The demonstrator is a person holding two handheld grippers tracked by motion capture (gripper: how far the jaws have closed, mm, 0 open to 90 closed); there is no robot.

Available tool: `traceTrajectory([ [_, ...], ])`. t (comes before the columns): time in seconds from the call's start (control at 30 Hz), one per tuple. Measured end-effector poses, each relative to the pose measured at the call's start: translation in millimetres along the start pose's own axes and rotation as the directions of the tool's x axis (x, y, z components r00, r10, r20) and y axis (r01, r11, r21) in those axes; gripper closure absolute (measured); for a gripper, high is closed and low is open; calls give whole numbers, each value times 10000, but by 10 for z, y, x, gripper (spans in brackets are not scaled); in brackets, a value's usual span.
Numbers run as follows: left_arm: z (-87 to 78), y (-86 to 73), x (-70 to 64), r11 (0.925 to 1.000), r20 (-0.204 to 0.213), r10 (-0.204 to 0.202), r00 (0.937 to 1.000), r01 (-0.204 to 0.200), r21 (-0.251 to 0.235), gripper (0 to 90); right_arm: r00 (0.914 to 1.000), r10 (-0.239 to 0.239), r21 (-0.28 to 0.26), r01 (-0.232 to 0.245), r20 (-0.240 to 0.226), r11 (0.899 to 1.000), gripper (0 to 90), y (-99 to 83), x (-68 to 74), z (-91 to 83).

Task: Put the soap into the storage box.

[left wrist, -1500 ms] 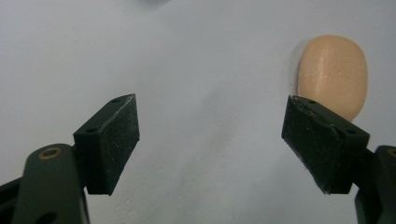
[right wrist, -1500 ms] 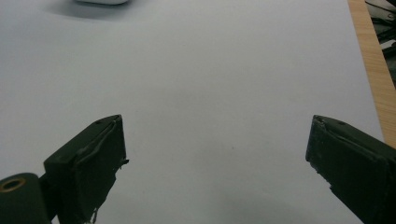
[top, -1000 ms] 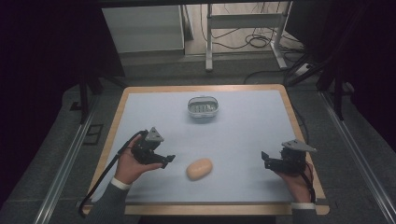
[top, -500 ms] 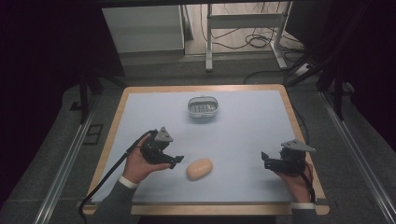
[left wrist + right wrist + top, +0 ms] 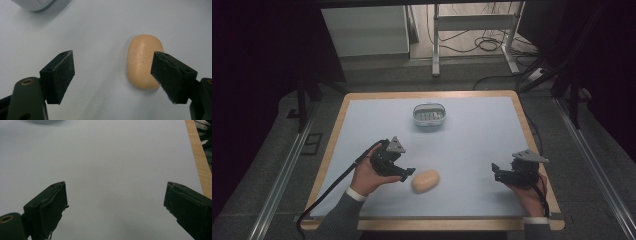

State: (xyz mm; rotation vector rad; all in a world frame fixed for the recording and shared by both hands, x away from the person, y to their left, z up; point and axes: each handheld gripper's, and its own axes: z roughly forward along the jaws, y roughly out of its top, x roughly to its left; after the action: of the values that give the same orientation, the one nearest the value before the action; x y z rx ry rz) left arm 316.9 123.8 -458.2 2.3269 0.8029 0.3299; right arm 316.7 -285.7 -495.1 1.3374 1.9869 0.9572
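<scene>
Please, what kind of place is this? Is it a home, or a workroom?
Probably a lab or test workroom, not a home. The table has a plain pale mat and stands between metal rails, with loose cables on the floor behind. On it lie a bar of soap and a soap dish.

Readable text: none in any of the views.
Peach oval soap bar (image 5: pixel 143 61): plain surface, no stamp or brand legible.
Clear oval plastic dish (image 5: pixel 429 114), beyond the soap bar: no label to be read.
Pale blue bench top (image 5: pixel 472 145) around the soap bar: unmarked, no numbers or signs.
Black tool pads (image 5: pixel 61 75): no lettering.
</scene>
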Motion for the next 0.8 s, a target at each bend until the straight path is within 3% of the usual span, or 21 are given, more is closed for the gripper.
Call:
traceTrajectory([
  [0.3, 99, 23, -43, 10000, 213, -44, 9998, 42, 70, 202, 10000, -45, 52, 45, 36, 10000, 48, -9, 1, 18],
  [0.5, 159, 42, -53, 9995, 431, -310, 9986, 310, 11, 209, 10000, -81, 135, 81, 44, 9999, 48, -16, 11, 34],
  [0.67, 220, 114, -134, 9998, 526, 22, 9986, -33, 200, 205, 10000, -62, 146, 61, 65, 9999, 48, -20, 5, 37],
  [0.73, 245, 130, -157, 10000, 718, -33, 9974, 28, 77, 208, 9999, -82, 152, 81, 70, 9999, 48, -23, 4, 39],
  [0.8, 265, 138, -181, 9996, 619, 61, 9981, -77, 265, 205, 9999, -97, 159, 96, 75, 9998, 48, -26, 2, 39],
])
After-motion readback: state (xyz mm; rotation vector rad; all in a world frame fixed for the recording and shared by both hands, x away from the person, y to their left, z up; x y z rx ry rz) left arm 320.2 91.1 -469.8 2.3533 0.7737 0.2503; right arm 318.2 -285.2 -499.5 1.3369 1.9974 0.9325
